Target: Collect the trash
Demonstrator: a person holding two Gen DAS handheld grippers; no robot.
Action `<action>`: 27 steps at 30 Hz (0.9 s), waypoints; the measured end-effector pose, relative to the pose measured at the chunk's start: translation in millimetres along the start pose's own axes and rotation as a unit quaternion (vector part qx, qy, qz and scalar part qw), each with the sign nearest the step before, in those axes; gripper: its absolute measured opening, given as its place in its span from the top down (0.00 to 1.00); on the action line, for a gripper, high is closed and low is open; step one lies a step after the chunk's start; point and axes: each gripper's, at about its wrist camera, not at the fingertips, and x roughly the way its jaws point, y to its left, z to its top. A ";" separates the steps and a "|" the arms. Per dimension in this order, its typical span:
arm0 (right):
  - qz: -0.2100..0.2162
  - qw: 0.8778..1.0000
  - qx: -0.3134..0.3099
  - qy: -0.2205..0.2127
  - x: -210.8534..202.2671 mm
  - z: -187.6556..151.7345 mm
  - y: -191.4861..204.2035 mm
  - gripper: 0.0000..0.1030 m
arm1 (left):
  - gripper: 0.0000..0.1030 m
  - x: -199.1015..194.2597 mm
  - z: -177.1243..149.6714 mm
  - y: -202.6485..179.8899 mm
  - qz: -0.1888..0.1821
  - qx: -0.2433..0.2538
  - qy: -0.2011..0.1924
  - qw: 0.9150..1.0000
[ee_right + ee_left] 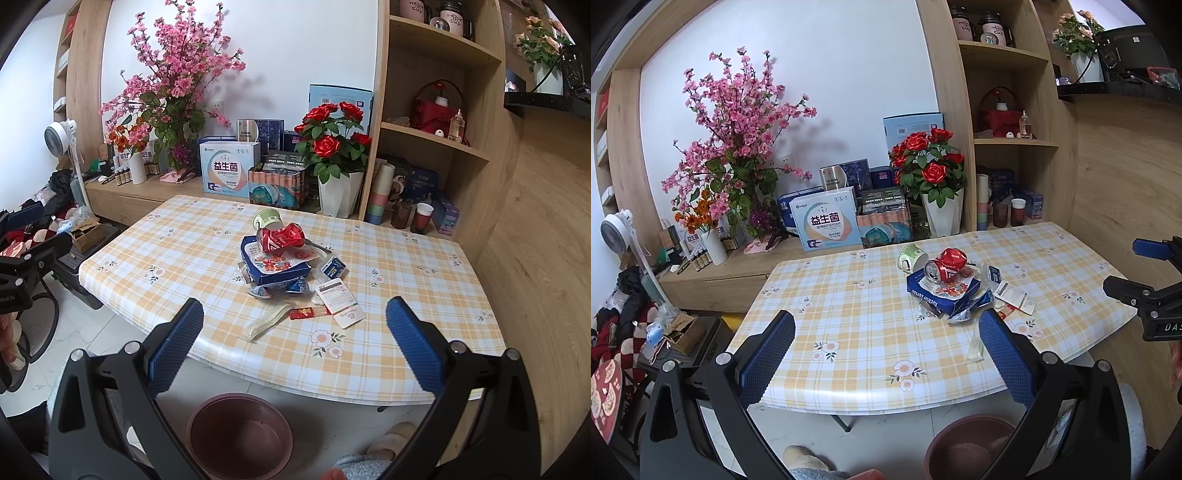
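Note:
A pile of trash lies mid-table: a crushed red can (947, 264) (282, 237) on a blue coffee box (942, 291) (275, 266), a tipped green paper cup (911, 255) (266, 218), crumpled wrappers (971, 308) (295, 287), a white card (1015, 295) (340, 301), a red packet (308, 313) and a clear wrapper (267, 321) (975, 345). My left gripper (886, 332) is open and empty over the table's near edge. My right gripper (295, 321) is open and empty, short of the pile. A brown bin (240, 435) (971, 446) stands on the floor below.
The checked table (849, 332) (406, 350) stands against a wooden shelf (436, 110). A red rose pot (934, 184) (338, 166), boxes and pink blossoms (738, 129) line the ledge behind. A white fan (620, 229), clothes and boxes are left on the floor. Slippers lie by the bin.

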 end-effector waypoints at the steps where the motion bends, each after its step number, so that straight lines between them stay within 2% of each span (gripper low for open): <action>1: 0.000 1.000 0.000 0.000 -0.2 0.0 0.0 0.05 | 0.05 -0.7 0.0 0.3 0.000 0.000 0.000 1.000; 10: -0.001 1.000 -0.001 0.000 -0.9 0.3 0.2 0.05 | 0.05 0.5 -1.5 -11.5 -0.005 0.001 0.003 1.000; 27: -0.001 1.000 -0.002 0.000 -1.6 0.6 0.1 0.05 | 0.05 3.2 -5.4 -11.2 -0.007 -0.003 0.006 1.000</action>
